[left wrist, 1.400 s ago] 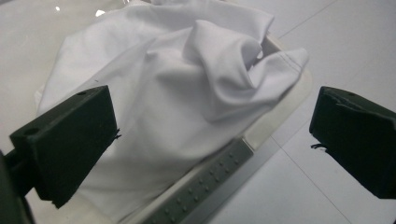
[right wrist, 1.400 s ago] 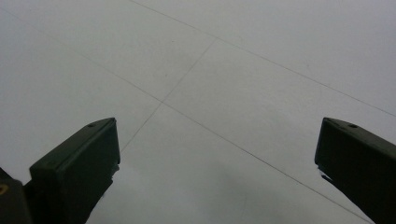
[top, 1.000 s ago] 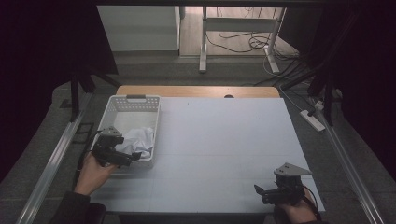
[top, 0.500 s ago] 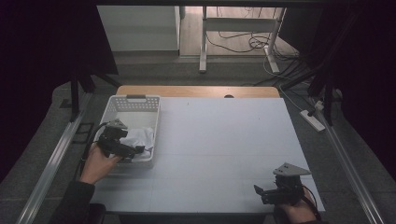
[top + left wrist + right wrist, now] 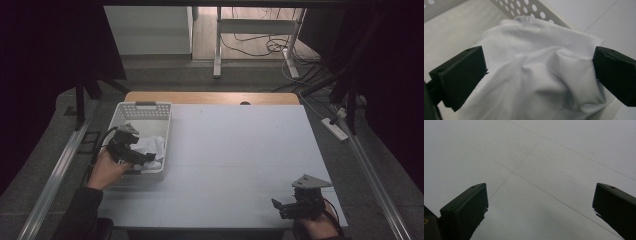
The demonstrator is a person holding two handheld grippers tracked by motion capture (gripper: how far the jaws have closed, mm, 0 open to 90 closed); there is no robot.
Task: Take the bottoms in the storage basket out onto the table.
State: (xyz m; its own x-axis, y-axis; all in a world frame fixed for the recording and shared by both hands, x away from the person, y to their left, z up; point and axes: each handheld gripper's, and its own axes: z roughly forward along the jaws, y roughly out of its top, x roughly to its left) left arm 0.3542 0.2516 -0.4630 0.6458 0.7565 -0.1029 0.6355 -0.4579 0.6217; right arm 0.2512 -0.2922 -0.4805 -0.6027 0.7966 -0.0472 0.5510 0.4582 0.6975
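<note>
A white perforated basket (image 5: 145,111) stands at the table's left side with a crumpled white cloth (image 5: 152,146) inside it. My left gripper (image 5: 145,159) hovers over the basket's near end, open, its jaws spread to either side of the cloth (image 5: 536,75) just above it. The basket's holed wall (image 5: 534,8) runs behind the cloth. My right gripper (image 5: 278,206) rests low near the table's front right corner, open, with only bare table surface (image 5: 536,170) between its jaws.
The white table top (image 5: 240,150) stretches between the two grippers, with a wooden strip (image 5: 210,97) along its far edge. Metal rails flank the table left and right, and a power strip (image 5: 336,128) lies on the floor at the right.
My left gripper has moved forward from the basket's near left corner to over the cloth inside it. The right gripper has stayed still.
</note>
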